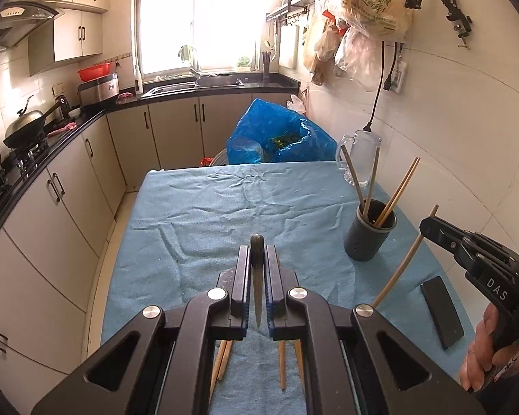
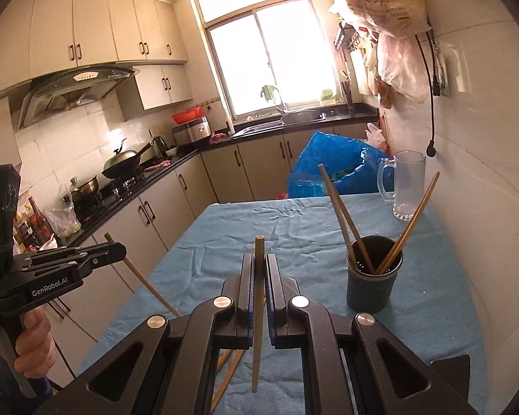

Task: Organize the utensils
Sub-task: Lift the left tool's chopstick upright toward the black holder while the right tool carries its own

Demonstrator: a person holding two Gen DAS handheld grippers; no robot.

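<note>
We hold one chopstick clamped in each gripper, left (image 1: pixel 257 259) and right (image 2: pixel 258 266), above the blue tablecloth (image 1: pixel 207 214); dark holder (image 1: pixel 369 230), glass mug (image 1: pixel 361 154) and phone (image 1: pixel 441 311) sit at right.

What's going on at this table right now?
A person is sorting chopsticks into a dark holder on a blue-clothed table. Each hand carries a tool, and each tool is shut on one chopstick: the left tool grips a dark-tipped chopstick, the right tool a plain wooden chopstick. Four sticks already stand in the holder; a few more lie on the cloth below the tools.
</note>
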